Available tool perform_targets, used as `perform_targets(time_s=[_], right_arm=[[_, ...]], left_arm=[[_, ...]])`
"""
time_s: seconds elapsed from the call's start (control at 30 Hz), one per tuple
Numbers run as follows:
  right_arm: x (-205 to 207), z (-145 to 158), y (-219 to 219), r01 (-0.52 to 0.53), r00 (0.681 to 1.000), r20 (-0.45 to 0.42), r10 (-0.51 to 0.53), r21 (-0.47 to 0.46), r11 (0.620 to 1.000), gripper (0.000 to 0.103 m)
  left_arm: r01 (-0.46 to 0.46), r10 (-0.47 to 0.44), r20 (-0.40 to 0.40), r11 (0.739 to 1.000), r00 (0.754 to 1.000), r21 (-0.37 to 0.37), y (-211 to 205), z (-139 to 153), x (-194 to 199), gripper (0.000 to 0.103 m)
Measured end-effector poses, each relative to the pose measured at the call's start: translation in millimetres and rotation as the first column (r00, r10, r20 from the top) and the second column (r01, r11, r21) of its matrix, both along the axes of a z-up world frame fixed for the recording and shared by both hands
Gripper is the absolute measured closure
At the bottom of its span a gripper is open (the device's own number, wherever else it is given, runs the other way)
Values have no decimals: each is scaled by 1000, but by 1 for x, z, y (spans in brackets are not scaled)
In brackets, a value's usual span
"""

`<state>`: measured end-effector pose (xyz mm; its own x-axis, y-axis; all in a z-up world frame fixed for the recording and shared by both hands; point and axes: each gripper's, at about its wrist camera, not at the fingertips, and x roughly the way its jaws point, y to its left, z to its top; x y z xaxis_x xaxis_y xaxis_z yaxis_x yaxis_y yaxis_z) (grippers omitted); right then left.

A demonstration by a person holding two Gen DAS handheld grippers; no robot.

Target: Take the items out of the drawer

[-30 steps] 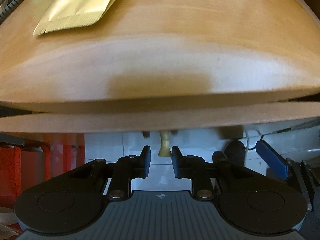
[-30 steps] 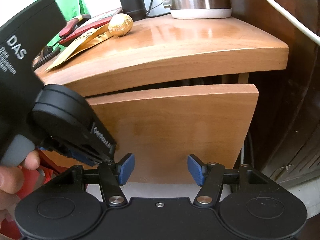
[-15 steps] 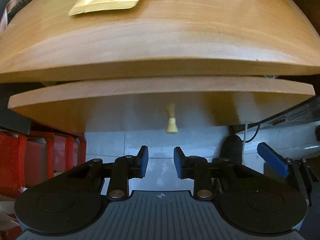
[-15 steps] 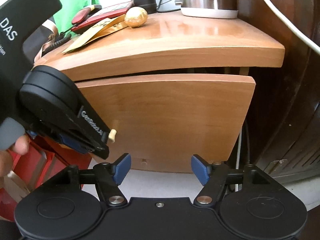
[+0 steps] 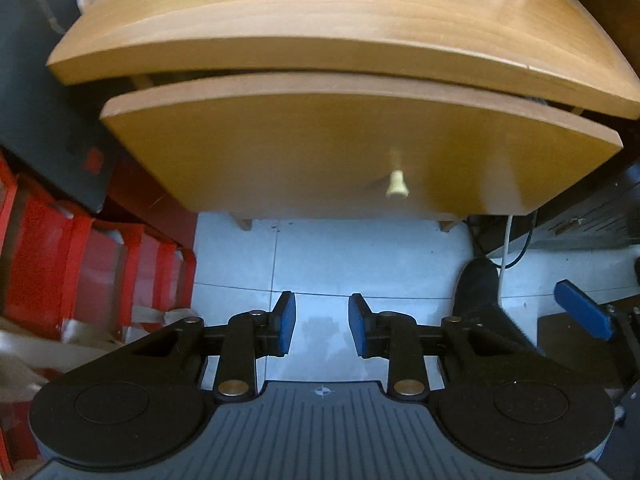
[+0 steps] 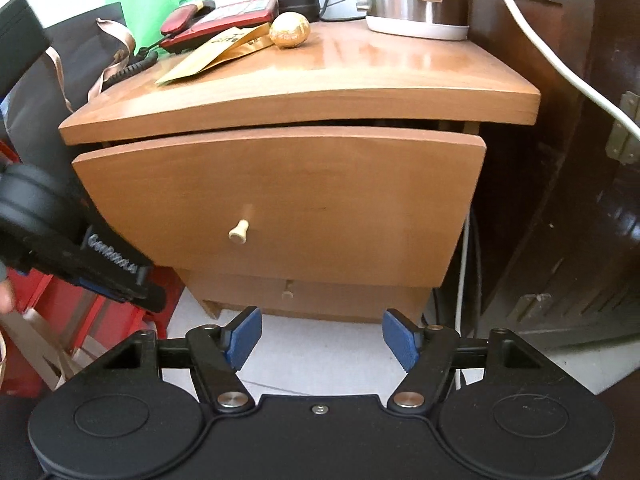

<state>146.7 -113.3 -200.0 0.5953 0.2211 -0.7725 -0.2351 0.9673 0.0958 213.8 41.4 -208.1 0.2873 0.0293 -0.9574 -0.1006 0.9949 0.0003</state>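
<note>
Our left gripper has its jaws opening, still rather narrow, with only floor tile between the blue pads and nothing held. Our right gripper stands about half open and is also empty.

From the left gripper, the small pale knob of the drawer is at about one o'clock, well apart from the fingertips. In the right wrist view the same knob is at eleven o'clock, and the left gripper hangs near it, at its eight o'clock.

The drawer front sits slightly out from under the nightstand top, so we judge it is only started. To do the pull well, we should bring the pads on both sides of the knob's neck, close firmly, and pull straight outward, without tilting.
</note>
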Motion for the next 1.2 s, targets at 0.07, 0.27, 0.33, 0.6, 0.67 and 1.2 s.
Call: perform_targets(time_s=[0.07,0.27,0.33,0.6,0.67,1.2], right_arm=[[-5,2,-2,6,1000,-5,-6,-4,1000,38],[-19,8,-5,21,999,-41,-21,-21,1000,38],[-24,10,-6,22,998,-51,-24,-26,999,38],[-41,24,-5,-12,999,-44,6,-146,989,37],[-46,27,-7,-19,999,-43,12,-169,985,37],[-67,27,-16,-51,993,-118,23,-238,970,30]], left_arm=[[-6,6,1,1000,1000,3,1,-7,-11,72],[-10,10,26,1000,1000,13,16,10,-40,72],[-9,9,35,1000,999,13,23,20,-53,72],[-22,20,73,1000,997,21,32,23,-77,72],[-30,29,86,1000,996,7,35,24,-79,72],[-37,36,115,999,993,3,41,35,-95,72]])
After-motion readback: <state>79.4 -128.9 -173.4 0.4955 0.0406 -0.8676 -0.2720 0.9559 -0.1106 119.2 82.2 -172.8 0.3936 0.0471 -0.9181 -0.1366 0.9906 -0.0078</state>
